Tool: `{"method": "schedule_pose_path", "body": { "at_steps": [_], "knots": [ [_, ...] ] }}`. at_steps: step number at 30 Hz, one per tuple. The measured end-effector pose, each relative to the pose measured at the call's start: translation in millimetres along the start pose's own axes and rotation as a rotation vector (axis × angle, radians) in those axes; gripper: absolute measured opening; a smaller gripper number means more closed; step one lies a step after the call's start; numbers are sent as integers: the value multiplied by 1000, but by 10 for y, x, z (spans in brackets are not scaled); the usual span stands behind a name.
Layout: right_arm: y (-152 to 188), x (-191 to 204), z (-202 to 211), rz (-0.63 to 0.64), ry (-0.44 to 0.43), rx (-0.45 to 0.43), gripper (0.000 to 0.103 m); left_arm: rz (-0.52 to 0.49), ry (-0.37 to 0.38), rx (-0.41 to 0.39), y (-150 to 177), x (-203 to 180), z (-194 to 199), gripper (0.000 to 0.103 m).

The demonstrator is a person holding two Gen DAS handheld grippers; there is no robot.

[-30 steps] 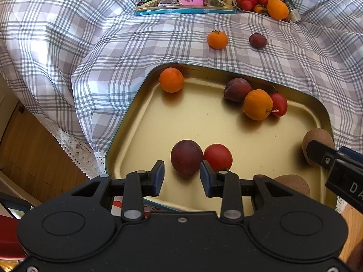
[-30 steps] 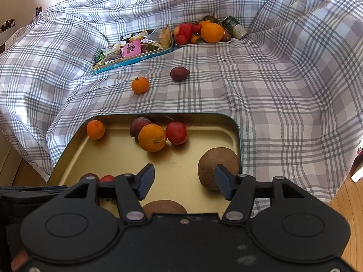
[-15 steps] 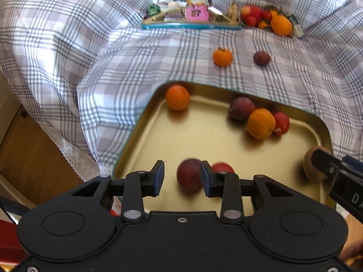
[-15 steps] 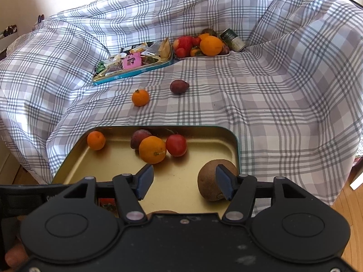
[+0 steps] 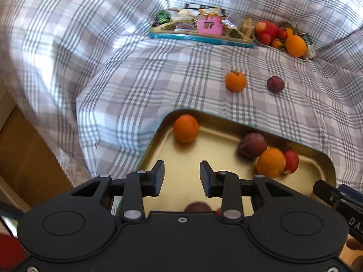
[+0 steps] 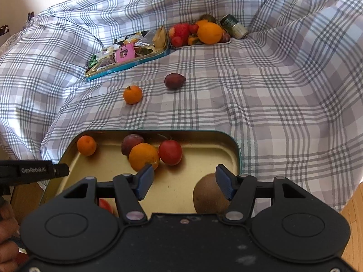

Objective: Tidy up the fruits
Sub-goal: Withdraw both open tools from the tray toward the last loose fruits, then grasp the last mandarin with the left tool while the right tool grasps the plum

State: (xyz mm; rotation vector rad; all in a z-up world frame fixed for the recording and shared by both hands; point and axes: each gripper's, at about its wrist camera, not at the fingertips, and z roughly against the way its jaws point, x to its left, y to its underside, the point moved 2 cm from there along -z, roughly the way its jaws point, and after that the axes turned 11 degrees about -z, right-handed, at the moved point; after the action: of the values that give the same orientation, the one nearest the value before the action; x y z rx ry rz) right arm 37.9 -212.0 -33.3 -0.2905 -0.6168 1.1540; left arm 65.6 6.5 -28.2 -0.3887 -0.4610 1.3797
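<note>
A gold tray (image 5: 322,158) with a teal rim lies on the checked cloth. It holds a small orange (image 5: 186,128), a dark plum (image 5: 252,144), a larger orange (image 5: 271,162) and a red fruit (image 5: 291,161). My left gripper (image 5: 181,179) hangs open over the tray's near left part, nothing between its fingers. Another plum (image 5: 197,206) peeks out under its body. My right gripper (image 6: 185,182) is open over the tray's near right; a brown kiwi (image 6: 209,195) lies just under its right finger, not gripped. A tangerine (image 6: 132,94) and a plum (image 6: 174,81) lie loose on the cloth.
At the back, a teal tray of snack packets (image 6: 127,56) sits beside a plate of mixed fruit (image 6: 199,32) and a can (image 6: 234,28). Folds of cloth rise all around. Wooden floor (image 5: 27,158) shows left of the bed edge.
Both grippers have drawn back from the tray. The near plum and red fruit slid under the left gripper's body, and the kiwi sank toward the right gripper's finger. Jaw gaps look unchanged.
</note>
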Motion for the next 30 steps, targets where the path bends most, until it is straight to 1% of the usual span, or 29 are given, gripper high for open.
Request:
{"method": "schedule_pose_path", "body": {
  "at_steps": [4,7,12,17,22,30],
  "knots": [
    [-112,34,-131,12,13,18,64,-50,-6,-19,-130,-65,-46,43],
    [-207,61,-228,17,8,35,62,-73,12,-8,-249,-110,-120,43],
    [-403,110,-352,33,15,5,62,-94,27,4,-448,-169,-294,43],
    [-632,108,-525,6,22,8,62,-101,55,12,-648,-198,-472,43],
    [-811,87,-708,-14,38,10,62,-133,77,14,-863,-292,-663,43],
    [-959,31,-950,-37,56,31,62,-175,133,32,-1120,-456,-955,43]
  ]
}}
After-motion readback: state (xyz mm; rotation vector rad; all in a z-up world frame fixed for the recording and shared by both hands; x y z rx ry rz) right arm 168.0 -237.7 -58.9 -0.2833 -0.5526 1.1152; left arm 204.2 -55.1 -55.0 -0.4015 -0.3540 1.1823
